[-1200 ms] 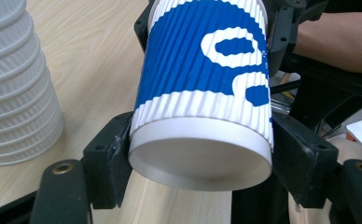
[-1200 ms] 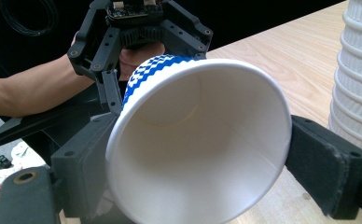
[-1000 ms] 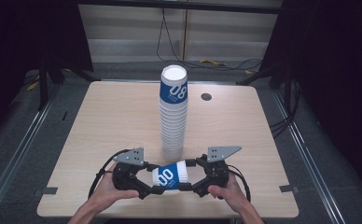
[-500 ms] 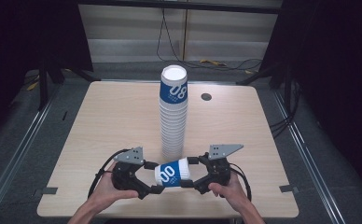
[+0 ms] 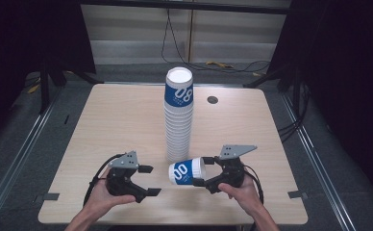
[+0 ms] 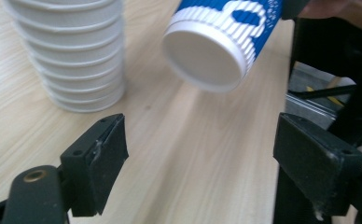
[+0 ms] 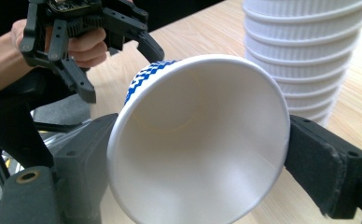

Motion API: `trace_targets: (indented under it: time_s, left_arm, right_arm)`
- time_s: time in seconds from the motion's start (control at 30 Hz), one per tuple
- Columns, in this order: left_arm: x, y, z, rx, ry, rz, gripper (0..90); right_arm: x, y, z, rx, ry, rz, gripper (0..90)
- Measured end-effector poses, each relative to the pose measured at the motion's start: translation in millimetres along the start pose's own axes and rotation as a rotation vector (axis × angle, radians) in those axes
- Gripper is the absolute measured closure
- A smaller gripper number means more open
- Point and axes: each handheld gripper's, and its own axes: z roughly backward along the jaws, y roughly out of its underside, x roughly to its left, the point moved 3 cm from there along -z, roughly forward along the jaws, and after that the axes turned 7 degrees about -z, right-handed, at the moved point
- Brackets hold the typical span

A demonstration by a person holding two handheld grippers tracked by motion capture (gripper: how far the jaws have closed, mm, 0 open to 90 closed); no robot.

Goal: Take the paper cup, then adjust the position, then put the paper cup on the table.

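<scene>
A person sits at the near edge of a pale wooden table [image 5: 127, 120], holding a black two-jaw tool in each hand.

The right tool [image 5: 205, 172] is at the near right of the table. Its jaws are closed against the rim end of a single paper cup [image 5: 187, 171], blue with white numerals, which lies on its side and is held up off the table. The cup's open mouth faces right, toward the hand; its closed white base points left. In the right tool's own view the cup's wide white mouth [image 7: 195, 140] sits between the two jaws, one pressed against each side of the rim.

The left tool [image 5: 148, 180] is at the near left, well apart from the cup. Its jaws stand wide open and hold nothing. In the left tool's view the cup's round white base [image 6: 205, 58] hangs above and beyond the open jaws, with bare table between them.

A tall stack of cups [image 5: 179, 115] stands upright near the middle of the table, just beyond the held cup. The top cup is blue with the numerals 08; the ones below show as white rims. The held cup is close to the foot of the stack; whether they touch cannot be told.

A small dark round hole [image 5: 212, 100] sits in the table, far right of the stack.
</scene>
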Motion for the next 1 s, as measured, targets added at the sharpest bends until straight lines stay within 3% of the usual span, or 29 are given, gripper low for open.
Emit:
trace_targets:
  time_s: [0.23,0.3,0.43,0.47,0.5,0.53,0.67,0.8,0.9,1.0]
  left_arm:
    - [11.3,11.2,11.6,0.007,-0.036,0.041,17.9]
    - [14.0,15.6,15.1,0.017,-0.063,0.050,18.0]
    - [16.9,18.8,18.0,0.016,-0.081,0.057,18.0]
    - [17.6,19.9,18.0,0.017,-0.085,0.060,18.0]
    - [17.9,20.6,17.7,0.015,-0.085,0.064,18.0]
    - [18.6,23.1,17.0,0.026,-0.091,0.067,18.0]
    - [18.3,26.4,15.9,0.042,-0.098,0.075,18.0]
    - [20.1,28.9,16.0,0.063,-0.125,0.083,19.2]
    - [20.8,30.7,17.2,0.068,-0.141,0.084,19.2]
    - [23.3,34.9,17.0,0.072,-0.154,0.098,19.2]
  right_arm:
    - [-5.9,0.4,11.2,0.042,0.060,0.005,14.4]
    - [-10.7,1.1,16.2,0.059,0.089,0.005,14.5]
    - [-18.2,-0.2,24.0,0.082,0.145,-0.010,14.6]
    - [-22.8,-1.7,26.9,0.099,0.177,-0.013,14.7]
    - [-22.8,-1.7,26.9,0.099,0.177,-0.013,14.7]
    - [-28.1,-3.7,29.0,0.121,0.224,-0.022,14.7]
    - [-34.1,-7.8,33.5,0.135,0.261,-0.037,14.7]
    - [-45.7,-14.7,39.3,0.199,0.334,-0.040,14.7]
    - [-49.4,-16.3,40.7,0.214,0.347,-0.045,14.7]
    - [-58.6,-20.9,43.8,0.265,0.386,-0.055,14.7]
